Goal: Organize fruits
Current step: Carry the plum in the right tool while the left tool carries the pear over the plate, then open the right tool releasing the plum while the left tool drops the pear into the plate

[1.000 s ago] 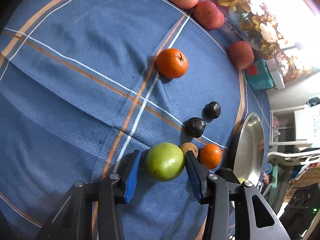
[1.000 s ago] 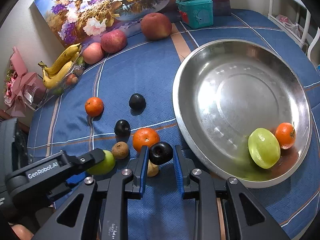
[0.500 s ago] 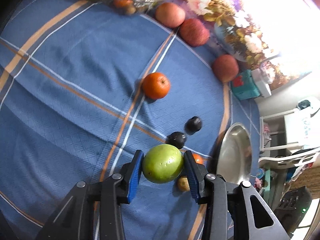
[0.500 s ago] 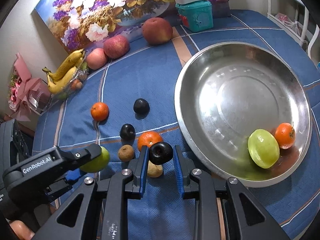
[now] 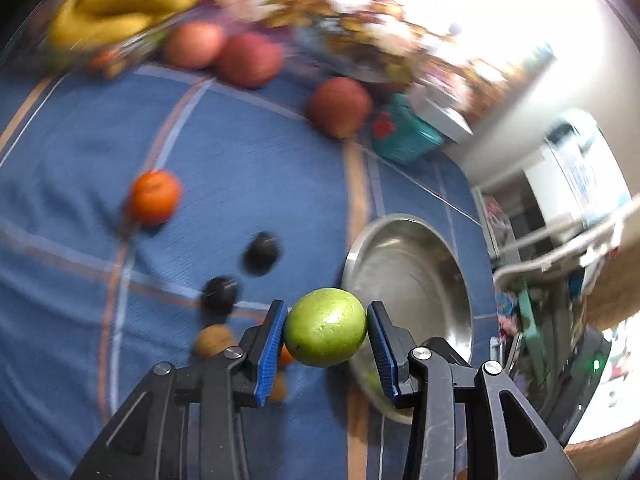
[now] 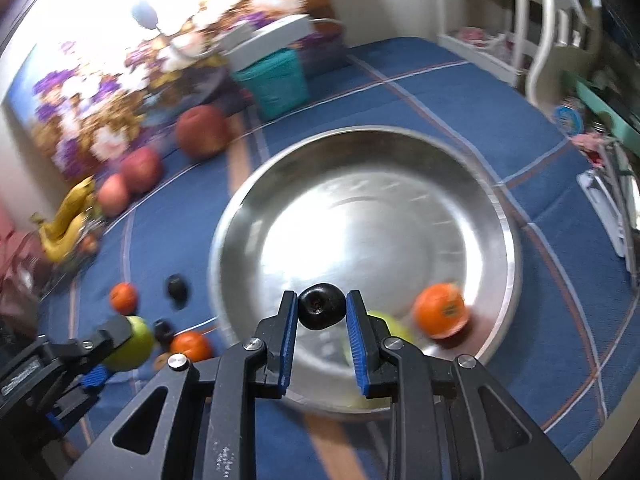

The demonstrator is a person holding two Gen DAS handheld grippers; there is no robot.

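My left gripper (image 5: 326, 330) clamps green fruit (image 5: 325, 327) btwn pads; steel bowl (image 5: 460, 276) at 2 o'clock. Right gripper (image 6: 322, 312) clamps dark plum (image 6: 322, 306) over bowl.

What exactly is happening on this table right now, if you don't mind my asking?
A person is sorting fruit with two handheld grippers. The left gripper holds a green fruit above the blue tablecloth, close to the steel bowl. The right gripper holds a dark plum over that bowl, which already contains an orange and a green fruit. Oranges, dark plums and apples remain on the cloth.
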